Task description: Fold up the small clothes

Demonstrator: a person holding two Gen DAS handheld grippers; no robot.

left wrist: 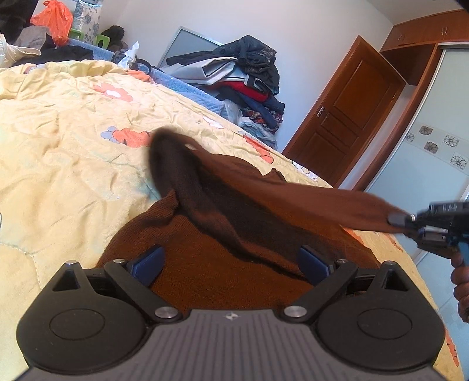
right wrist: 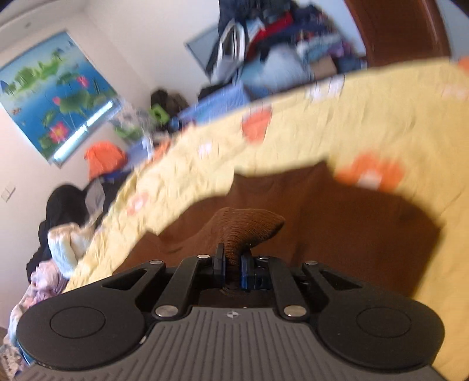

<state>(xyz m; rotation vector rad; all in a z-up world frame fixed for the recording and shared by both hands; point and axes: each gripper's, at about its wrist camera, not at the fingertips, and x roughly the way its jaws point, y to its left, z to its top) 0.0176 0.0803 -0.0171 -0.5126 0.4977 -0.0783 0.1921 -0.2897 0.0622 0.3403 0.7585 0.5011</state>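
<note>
A brown knit sweater lies on the yellow flowered quilt. My left gripper is open and empty, low over the sweater's near part. My right gripper is shut on a bunched bit of the sweater. In the left wrist view the right gripper is at the right, holding a lifted part of the sweater stretched out above the body. A sleeve is in the air, blurred. The right wrist view is blurred by motion.
A heap of clothes is piled beyond the bed's far edge, by a wooden door and a wardrobe. More clothes and an orange bag lie at the bed's far left.
</note>
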